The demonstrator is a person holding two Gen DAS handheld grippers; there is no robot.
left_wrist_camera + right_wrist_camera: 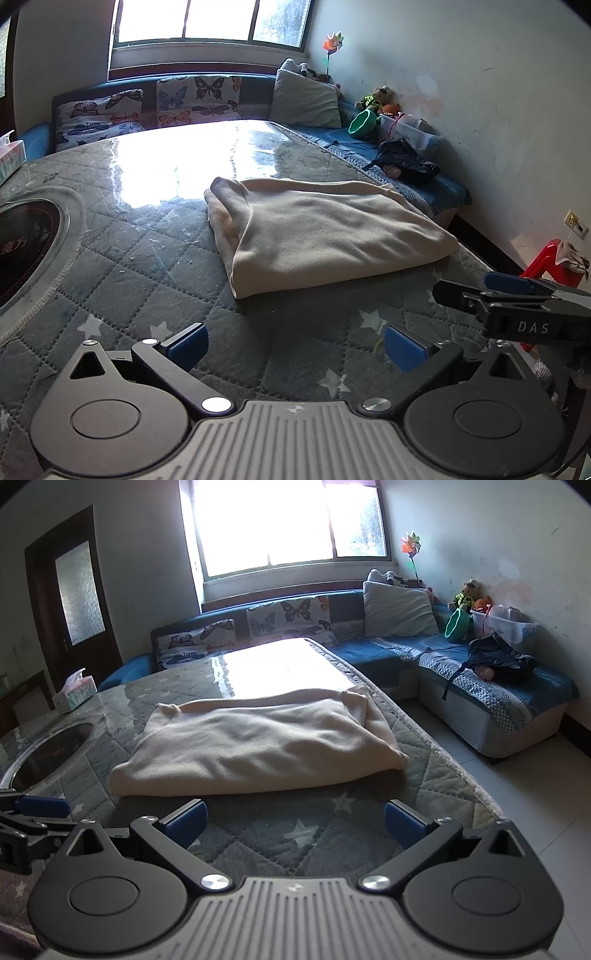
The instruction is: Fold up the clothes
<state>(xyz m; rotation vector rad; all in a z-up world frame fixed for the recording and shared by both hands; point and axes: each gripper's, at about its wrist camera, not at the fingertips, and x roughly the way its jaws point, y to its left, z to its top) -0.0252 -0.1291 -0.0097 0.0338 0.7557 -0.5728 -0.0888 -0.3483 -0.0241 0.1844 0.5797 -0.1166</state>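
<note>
— Cream sweater (255, 742)?
— Folded flat on the quilted table (424, 786); just beyond both grippers.
— Grippers?
— Left gripper (293, 345) spread wide, empty; right gripper (293, 821) likewise, touching nothing.

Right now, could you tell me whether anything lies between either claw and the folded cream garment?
Nothing visible does. Only bare quilted table cover lies between the open right claw or open left claw and the cream garment.
</note>
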